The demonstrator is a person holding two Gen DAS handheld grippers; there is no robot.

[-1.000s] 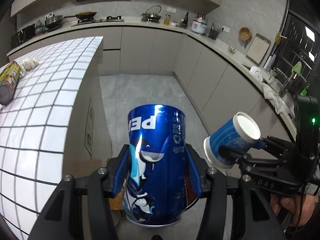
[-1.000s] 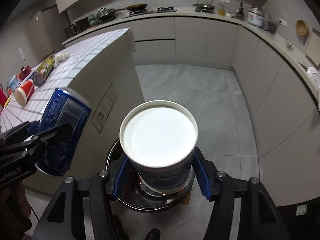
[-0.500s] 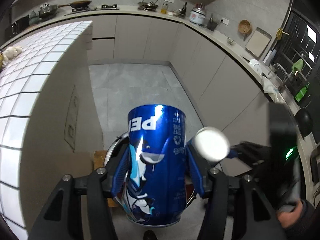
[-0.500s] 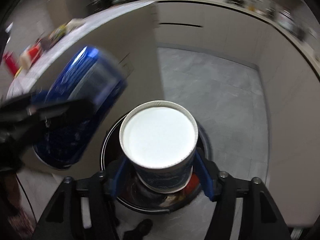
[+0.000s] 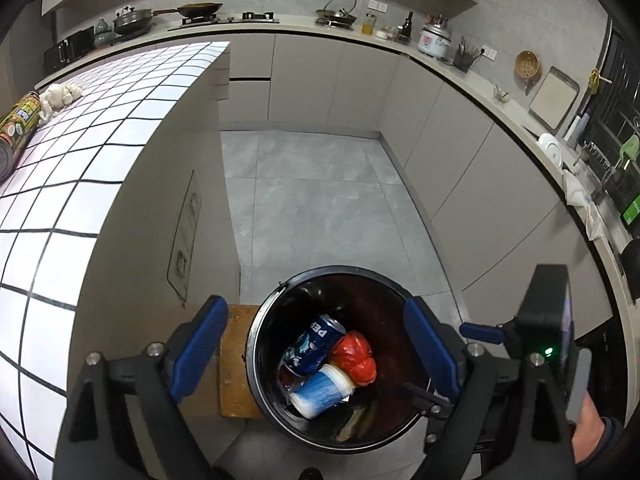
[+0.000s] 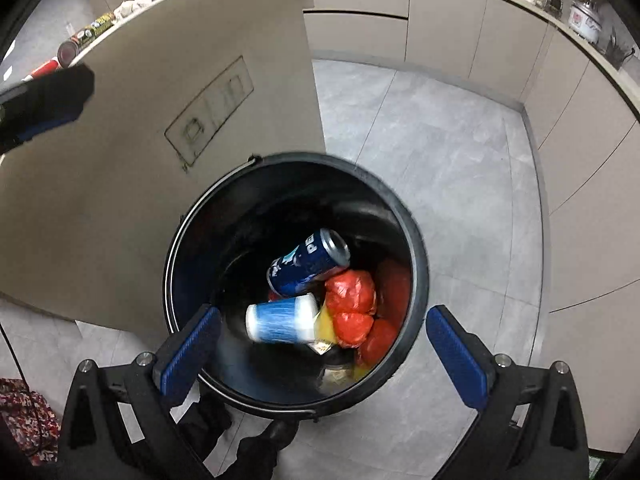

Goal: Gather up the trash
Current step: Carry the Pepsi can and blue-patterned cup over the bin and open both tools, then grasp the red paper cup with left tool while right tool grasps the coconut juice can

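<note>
A black round trash bin [image 5: 256,344] [image 6: 418,264] stands on the floor beside the tiled island. Inside it lie a blue Pepsi can [image 5: 314,342] [image 6: 308,262], a blue paper cup [image 5: 322,390] [image 6: 282,318] on its side and red crumpled wrappers [image 5: 356,358] [image 6: 352,304]. My left gripper [image 5: 316,356] is open and empty above the bin. My right gripper [image 6: 324,352] is open and empty above the bin; its body shows at the right of the left wrist view [image 5: 540,340].
The white-tiled island [image 5: 80,152] holds a chip tube [image 5: 16,128] [image 6: 86,36], a crumpled white cloth [image 5: 60,94] and a red cup [image 6: 42,70]. A wooden board [image 5: 234,360] lies under the bin. Grey cabinets [image 5: 460,148] line the far and right walls.
Both grippers opened. The Pepsi can left the left gripper and the paper cup left the right gripper; both now lie in the bin.
</note>
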